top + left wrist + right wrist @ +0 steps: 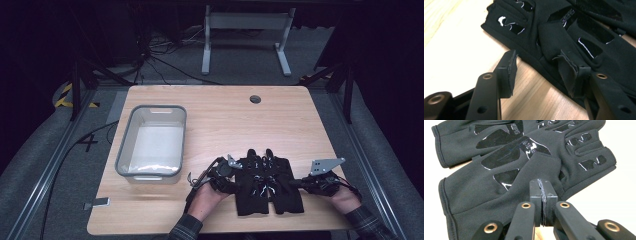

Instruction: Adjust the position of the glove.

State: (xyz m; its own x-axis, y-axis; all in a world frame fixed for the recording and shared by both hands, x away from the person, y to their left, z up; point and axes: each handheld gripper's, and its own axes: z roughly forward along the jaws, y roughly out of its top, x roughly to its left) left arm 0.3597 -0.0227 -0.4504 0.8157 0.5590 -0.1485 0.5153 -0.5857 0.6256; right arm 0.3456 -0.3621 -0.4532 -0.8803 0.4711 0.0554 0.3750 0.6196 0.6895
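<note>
Your left gripper (537,72) stands open beside the left glove (248,186); your right gripper (541,191) is closed tight at the right glove (286,185). Both black gloves lie near the wooden table's (225,115) front edge, the grey bin (151,141) toward its left edge. The high view adds dark carpet and cables beyond.

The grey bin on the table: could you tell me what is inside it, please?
The grey bin appears to hold nothing: the high view shows its pale bare floor, with a bright glare strip near the front. The front wall hides the strip of floor just behind it.
</note>
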